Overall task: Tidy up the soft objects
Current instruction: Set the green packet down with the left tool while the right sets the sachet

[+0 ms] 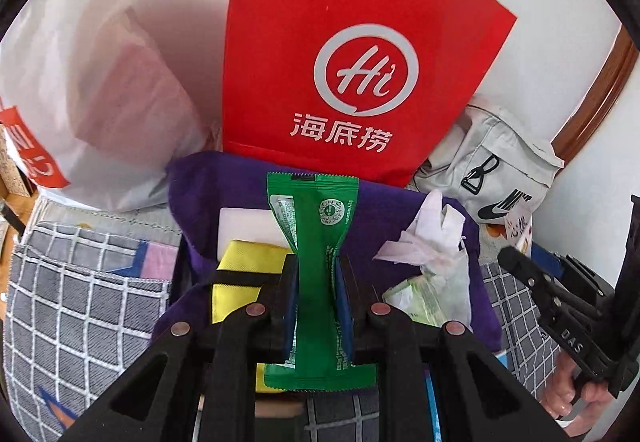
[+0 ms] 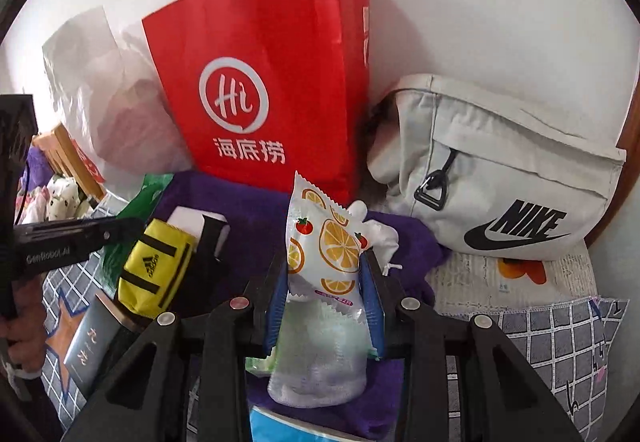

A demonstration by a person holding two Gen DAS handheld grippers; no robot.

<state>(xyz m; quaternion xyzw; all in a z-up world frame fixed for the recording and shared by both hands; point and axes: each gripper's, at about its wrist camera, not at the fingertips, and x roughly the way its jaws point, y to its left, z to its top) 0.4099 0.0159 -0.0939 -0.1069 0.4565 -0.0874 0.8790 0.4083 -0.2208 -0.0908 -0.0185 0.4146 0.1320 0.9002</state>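
Bright packets against a red bag and purple cloth

A green packet (image 1: 316, 274); a white packet (image 2: 324, 254) printed with orange slices and tomatoes; red paper bag (image 2: 272, 81) with white logo; purple cloth (image 1: 400, 209); yellow pouch (image 2: 158, 266), black-striped; grey checked bedding (image 1: 80, 306).

1. Bright, even daylight is filling both views; the white wall (image 2: 480, 1) is reading almost blown out.
2. Shadows are staying soft: a faint grey one is falling on the wall beside the red paper bag (image 2: 264, 81), and a dim one is lying behind the translucent white plastic bag (image 1: 100, 81).
3. Fisheye distortion is bending straight edges, and black vignetting is closing off every corner.
4. The near, lower part of each frame is looking soft, while the printed logos are staying crisp.
5. Colours are looking saturated, with no harsh glare.
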